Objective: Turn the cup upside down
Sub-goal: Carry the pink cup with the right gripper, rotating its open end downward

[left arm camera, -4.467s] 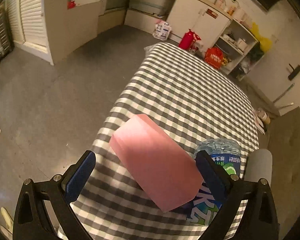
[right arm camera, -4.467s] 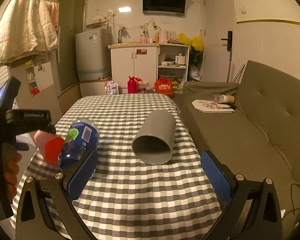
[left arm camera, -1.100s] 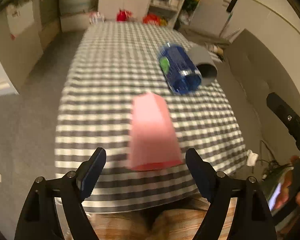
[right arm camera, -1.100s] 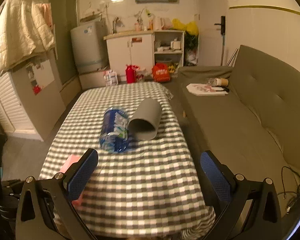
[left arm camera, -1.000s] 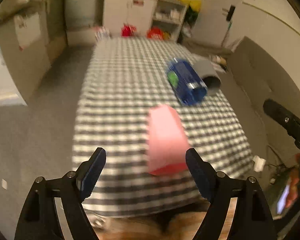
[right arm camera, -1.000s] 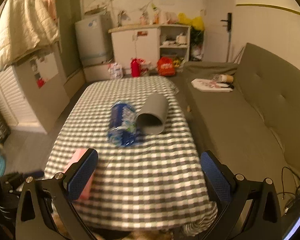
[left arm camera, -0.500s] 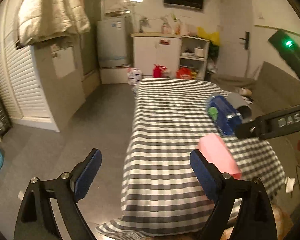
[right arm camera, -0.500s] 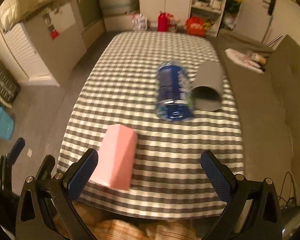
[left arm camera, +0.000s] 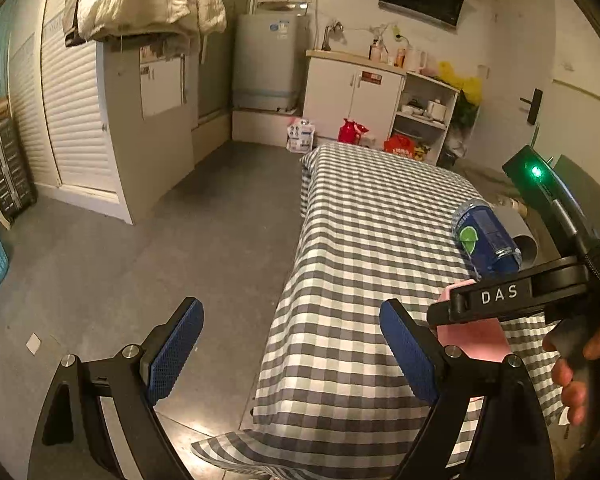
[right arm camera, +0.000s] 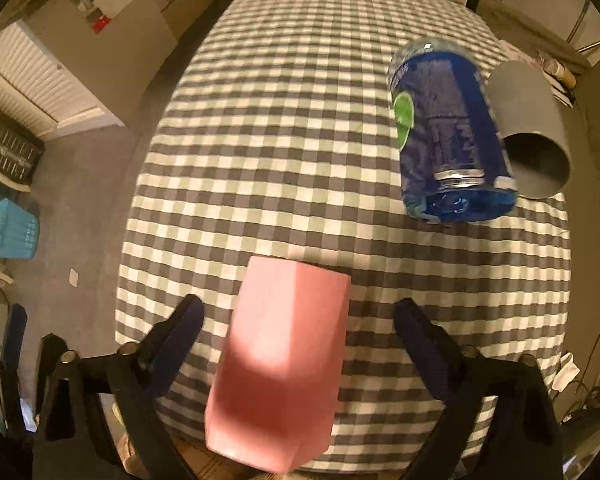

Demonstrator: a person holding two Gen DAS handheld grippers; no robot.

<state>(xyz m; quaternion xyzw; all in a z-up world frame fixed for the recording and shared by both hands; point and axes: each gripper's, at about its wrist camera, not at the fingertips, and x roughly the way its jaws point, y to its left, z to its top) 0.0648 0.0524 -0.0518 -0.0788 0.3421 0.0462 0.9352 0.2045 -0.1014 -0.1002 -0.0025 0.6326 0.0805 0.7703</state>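
Cup [right arm camera: 278, 360], pink, faceted, one item: lying on its side at the near edge of the checked table [right arm camera: 300, 120], between the spread fingers of my right tongs [right arm camera: 296, 344], at six o'clock in that view. Neither pad touches it. Wide end toward me, narrow end pointing to twelve o'clock.

Handling, by my estimate: light, stiff plastic, smooth walls that may slip under the pads. Flat facets give the best hold, so I would take it across the middle of the body, one pad per opposite facet, then turn it onto its wide end.

Right tongs: wide apart, holding nothing, tilted steeply down over the table edge, straddling the cup. My right hand [left arm camera: 580, 356] wraps the handle at four o'clock in the left view.

Left tongs [left arm camera: 296, 354]: wide apart, holding nothing, level, aimed across the floor and the table's left side, well away from the cup.

Further out, at one to two o'clock in the right view: blue bottle [right arm camera: 448, 132] on its side; grey cup [right arm camera: 528, 128] on its side just beside it, possibly touching.
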